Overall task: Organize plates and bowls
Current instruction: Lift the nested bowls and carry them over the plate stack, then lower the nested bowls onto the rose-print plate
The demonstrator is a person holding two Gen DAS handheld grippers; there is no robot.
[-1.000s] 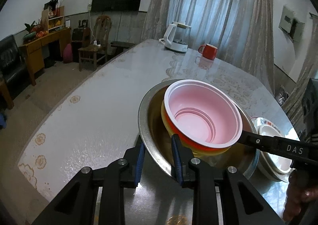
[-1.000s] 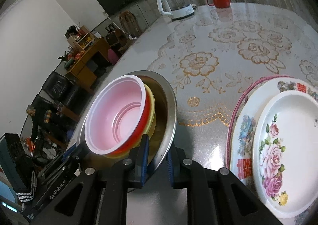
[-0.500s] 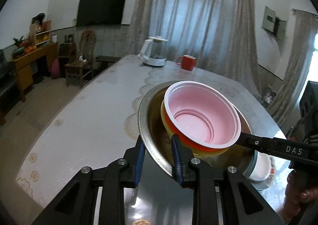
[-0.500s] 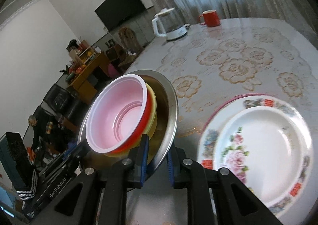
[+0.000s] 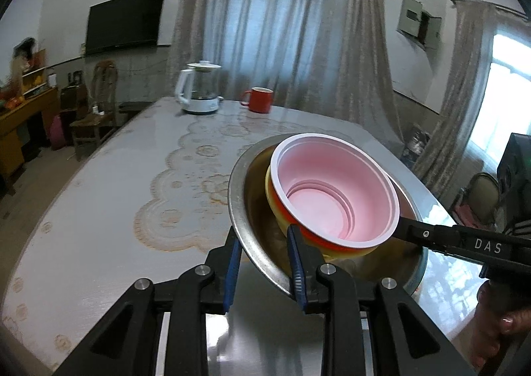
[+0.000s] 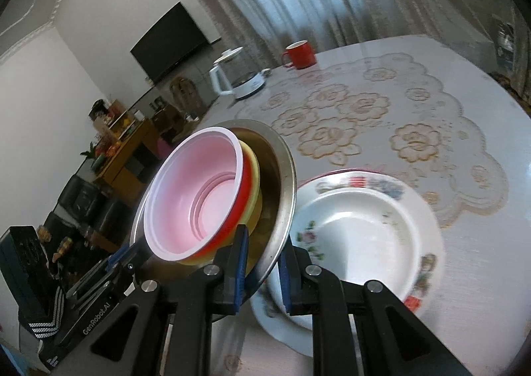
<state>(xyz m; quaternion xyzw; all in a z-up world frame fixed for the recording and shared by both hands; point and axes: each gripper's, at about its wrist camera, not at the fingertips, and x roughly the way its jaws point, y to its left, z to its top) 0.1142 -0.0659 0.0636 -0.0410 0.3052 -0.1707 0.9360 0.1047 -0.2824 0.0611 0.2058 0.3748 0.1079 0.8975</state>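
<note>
Steel basin with nested bowls carried by two tongs, above the desk

Left tongs (image 5: 262, 263) pinching the near rim of the steel basin (image 5: 237, 206), one blue pad outside the wall and one inside; right tongs (image 6: 263, 271) pressed nearly together on the opposite rim of the same basin, again with the wall between the pads. Held from two sides probably because such a wide basin, loaded with the pink bowl (image 5: 335, 190) nested in a red one and a yellow one, would tip under a single grip. Basin tilted and clear of the desk (image 5: 109, 183), partly over the flowered plates (image 6: 361, 226), which lie stacked on the desk just beside it. Likely aim: setting the basin on or next to these plates, to gather all dishes together. Kettle (image 5: 199, 90) and red mug (image 5: 259, 99) far behind, not involved.
</note>
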